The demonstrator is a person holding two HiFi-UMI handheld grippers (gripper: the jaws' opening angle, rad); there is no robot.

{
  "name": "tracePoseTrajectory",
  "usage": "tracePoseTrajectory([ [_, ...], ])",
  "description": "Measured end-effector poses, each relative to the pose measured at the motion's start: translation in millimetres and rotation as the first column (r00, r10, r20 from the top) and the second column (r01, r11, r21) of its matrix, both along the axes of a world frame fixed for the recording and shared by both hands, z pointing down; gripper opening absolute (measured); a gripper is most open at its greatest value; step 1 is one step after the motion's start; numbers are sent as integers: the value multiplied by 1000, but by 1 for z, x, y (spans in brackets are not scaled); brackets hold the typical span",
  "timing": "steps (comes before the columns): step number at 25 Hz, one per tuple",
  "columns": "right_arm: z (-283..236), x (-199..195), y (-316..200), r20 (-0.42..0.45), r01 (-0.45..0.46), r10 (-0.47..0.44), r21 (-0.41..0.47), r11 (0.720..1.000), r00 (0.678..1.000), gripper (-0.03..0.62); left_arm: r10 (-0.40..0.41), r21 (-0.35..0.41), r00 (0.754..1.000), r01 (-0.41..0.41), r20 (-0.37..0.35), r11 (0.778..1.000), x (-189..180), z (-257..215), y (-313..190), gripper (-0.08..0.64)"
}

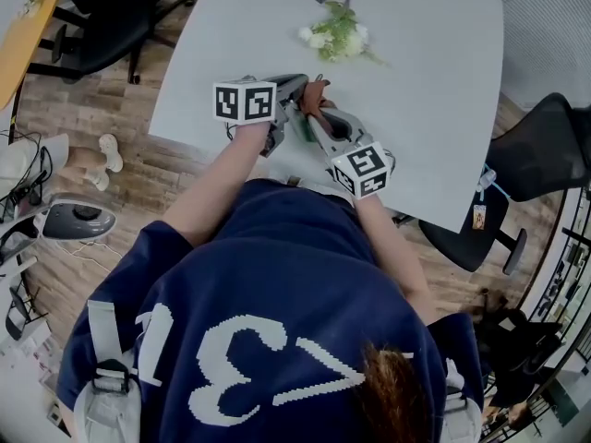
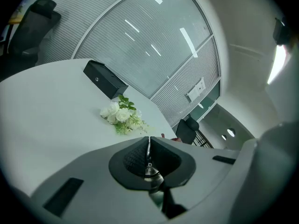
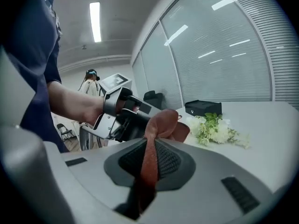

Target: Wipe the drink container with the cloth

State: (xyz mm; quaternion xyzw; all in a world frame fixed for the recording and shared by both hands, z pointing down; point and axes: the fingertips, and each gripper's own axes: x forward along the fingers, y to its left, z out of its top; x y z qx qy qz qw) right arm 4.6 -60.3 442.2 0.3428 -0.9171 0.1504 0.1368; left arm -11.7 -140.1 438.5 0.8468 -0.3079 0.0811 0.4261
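Right gripper [image 3: 153, 143] nearest, clamped on one rust cloth [image 3: 163, 122]. Left gripper [image 2: 148, 141] pinched shut on one metal strip [image 2: 148, 154]. One drink container [image 1: 303, 127] (just a green sliver) between both. One flower bunch [image 1: 337, 35] beyond.

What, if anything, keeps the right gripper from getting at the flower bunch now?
Likely yes: only bare table lies between the right gripper and the flower bunch. Its jaws, though, are shut on the brown cloth.
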Motion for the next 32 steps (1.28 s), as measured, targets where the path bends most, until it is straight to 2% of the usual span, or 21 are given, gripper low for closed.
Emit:
tracePoseTrajectory([
  [3,12,13,12,-13,-4,4,-16,1000,1000,52,0,-7,1000,0,-5,1000,1,-1,1,21],
  [9,56,44,28,-119,-34,22,-99,995,993,52,-3,-20,1000,3,-9,1000,2,0,0,21],
  [12,37,37,17,-97,-34,29,-51,998,995,52,11,-5,1000,-11,14,1000,7,-1,2,21],
  [15,-5,7,7,-70,26,-23,45,999,997,52,15,-9,1000,-15,24,1000,9,-2,4,21],
  [18,-21,-20,6,-135,102,-90,86,991,987,52,16,-9,999,-16,32,1000,11,-3,3,21],
  [20,-10,-25,14,-186,148,-132,71,987,974,52,14,-13,999,-13,33,1000,9,-2,3,21],
  [24,14,-17,37,-182,191,-185,16,981,966,52,8,-19,999,-7,31,1000,5,0,1,21],
  [27,41,-12,59,-213,226,-231,-48,973,949,52,8,-11,999,-7,32,1000,5,-1,0,21],
  [30,55,-9,66,-230,211,-226,-90,973,947,52,14,-5,999,-14,31,1000,6,-3,-1,21],
  [32,43,-13,57,-224,199,-208,-60,978,952,52,27,3,999,-27,43,1000,10,-5,-2,21],
])
